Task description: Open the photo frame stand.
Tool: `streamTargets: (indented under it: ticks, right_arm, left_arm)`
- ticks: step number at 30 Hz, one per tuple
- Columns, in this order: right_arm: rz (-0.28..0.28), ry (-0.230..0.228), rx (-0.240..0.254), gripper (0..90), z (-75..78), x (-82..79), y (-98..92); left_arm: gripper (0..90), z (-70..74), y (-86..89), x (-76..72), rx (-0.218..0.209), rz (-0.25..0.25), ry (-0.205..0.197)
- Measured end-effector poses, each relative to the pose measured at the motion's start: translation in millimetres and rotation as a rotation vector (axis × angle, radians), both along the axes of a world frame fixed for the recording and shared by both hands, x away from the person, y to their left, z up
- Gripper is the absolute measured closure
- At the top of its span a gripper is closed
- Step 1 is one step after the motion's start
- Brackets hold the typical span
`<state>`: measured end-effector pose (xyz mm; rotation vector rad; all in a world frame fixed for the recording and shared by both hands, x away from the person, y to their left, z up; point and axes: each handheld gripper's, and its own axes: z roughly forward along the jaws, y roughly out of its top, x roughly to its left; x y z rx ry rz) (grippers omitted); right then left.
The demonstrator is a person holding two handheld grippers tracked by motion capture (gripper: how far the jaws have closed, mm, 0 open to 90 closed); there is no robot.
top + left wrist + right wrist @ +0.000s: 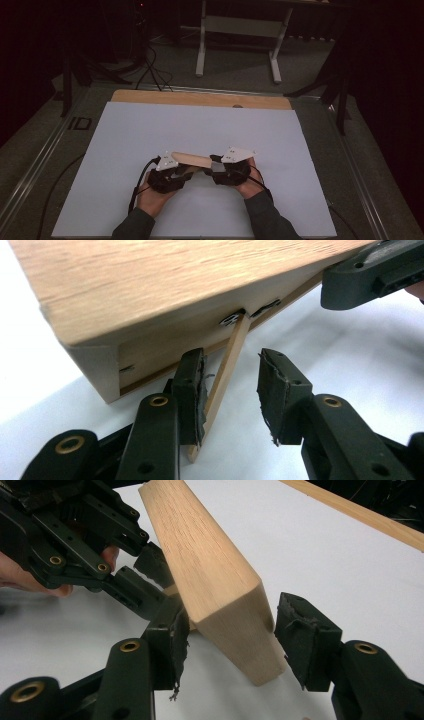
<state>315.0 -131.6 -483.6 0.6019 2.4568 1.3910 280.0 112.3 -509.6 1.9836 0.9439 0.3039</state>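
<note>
The left tool [230,390] stands half open around a thin hinged strut [225,385], one pad touching it, the other clear. The right tool [230,640] gapes at the end of the wooden box [210,580], its pads just off the wood. The box sits low centre in the high view, tilted on the white counter [150,130]. Judging by this, the strut is already folded out and both grips are released; withdrawing the tools is probably what remains.

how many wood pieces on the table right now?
2. A wooden block sits tilted on the white sheet, between the two grippers. A thin wooden strip props up its underside, hinged there. Others may be hidden.
</note>
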Motion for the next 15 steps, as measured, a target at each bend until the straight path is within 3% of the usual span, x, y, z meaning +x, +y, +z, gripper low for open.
streamTargets:
  ticks: [15]
  right_arm:
    - [0.008, -0.014, 0.013, 41.8, 8.3, -2.7, -0.3]
  left_arm:
    - [59.0, 3.5, 1.7, -4.5, -0.001, -0.009, -0.012]
